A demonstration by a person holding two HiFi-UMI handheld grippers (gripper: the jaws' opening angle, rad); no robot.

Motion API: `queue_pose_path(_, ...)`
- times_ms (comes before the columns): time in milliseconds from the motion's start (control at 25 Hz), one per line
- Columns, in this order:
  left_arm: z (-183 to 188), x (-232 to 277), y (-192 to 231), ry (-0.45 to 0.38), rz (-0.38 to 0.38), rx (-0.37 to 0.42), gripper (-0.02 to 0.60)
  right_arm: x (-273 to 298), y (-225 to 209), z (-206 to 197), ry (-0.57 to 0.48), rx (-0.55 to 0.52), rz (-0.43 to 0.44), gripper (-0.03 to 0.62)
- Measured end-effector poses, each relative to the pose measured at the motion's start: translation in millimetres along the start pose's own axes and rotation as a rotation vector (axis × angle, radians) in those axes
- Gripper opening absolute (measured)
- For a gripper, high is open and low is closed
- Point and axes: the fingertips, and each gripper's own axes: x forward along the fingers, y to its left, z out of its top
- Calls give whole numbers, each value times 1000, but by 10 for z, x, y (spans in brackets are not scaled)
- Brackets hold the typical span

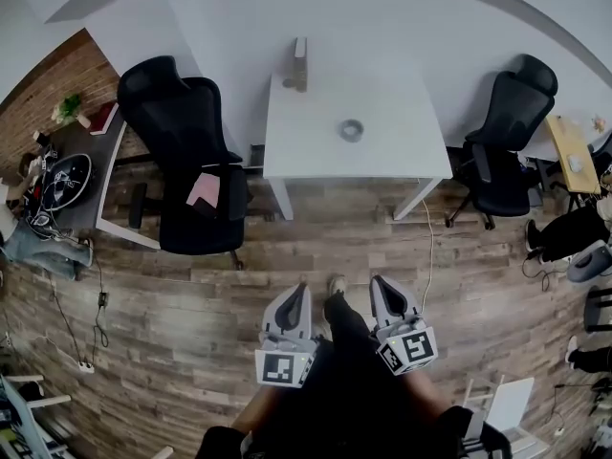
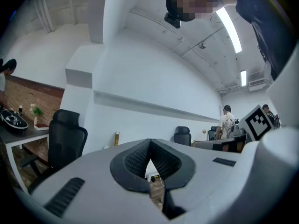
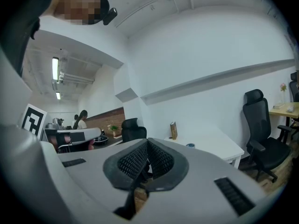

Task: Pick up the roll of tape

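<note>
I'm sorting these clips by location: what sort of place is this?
Most likely an office: a white table with a black office chair beside it, and a cluttered desk against the brick wall.

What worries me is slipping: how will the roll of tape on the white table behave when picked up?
Lying flat on the white table, the roll of tape likely won't roll. Small and ring-shaped, it is probably light.

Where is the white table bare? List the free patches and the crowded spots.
The white table is mostly bare: the front strip, and both sides of the roll of tape. Only the tan box occupies its back left edge. The dark desk at far left is cluttered.
</note>
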Motion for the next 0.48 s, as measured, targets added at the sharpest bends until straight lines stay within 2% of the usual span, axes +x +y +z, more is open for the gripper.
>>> queue_pose_path(480, 59, 1238, 504, 18, -27, 17, 18, 1146, -625, 121, -8, 15, -5, 11)
